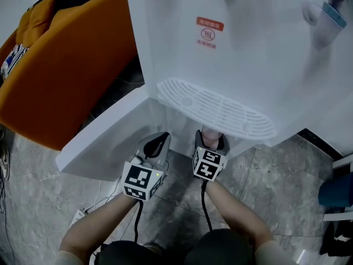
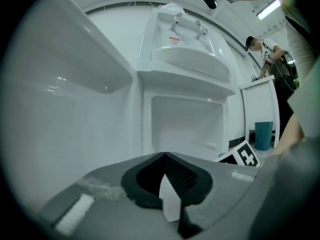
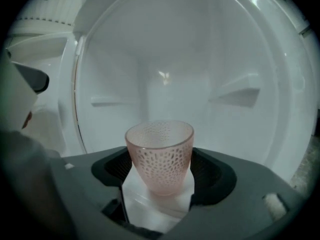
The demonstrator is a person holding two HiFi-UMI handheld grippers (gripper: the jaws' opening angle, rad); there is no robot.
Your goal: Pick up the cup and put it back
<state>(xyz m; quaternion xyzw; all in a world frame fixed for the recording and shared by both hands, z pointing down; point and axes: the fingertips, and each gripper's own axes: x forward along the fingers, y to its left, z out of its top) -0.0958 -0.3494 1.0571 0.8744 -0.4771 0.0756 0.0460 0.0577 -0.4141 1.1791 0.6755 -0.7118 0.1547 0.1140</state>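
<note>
A pink cup (image 3: 160,154) with a dotted texture stands upright between my right gripper's (image 3: 160,176) jaws, and both pads lie against its sides. It shows in the head view as a pink patch (image 1: 210,131) at the right gripper (image 1: 211,141), just under the drip tray. Straight ahead of the cup is the open lower cabinet (image 3: 170,84) of the white water dispenser (image 1: 231,43). My left gripper (image 1: 156,143) is beside the right one on its left, shut with nothing in it (image 2: 167,184), and points at the same cabinet (image 2: 185,124).
The cabinet door (image 1: 110,137) hangs open to the left. The drip tray (image 1: 215,109) juts out above both grippers. An orange chair (image 1: 60,76) stands at the far left. A blue bin (image 2: 263,134) and a person (image 2: 270,54) are off to the right.
</note>
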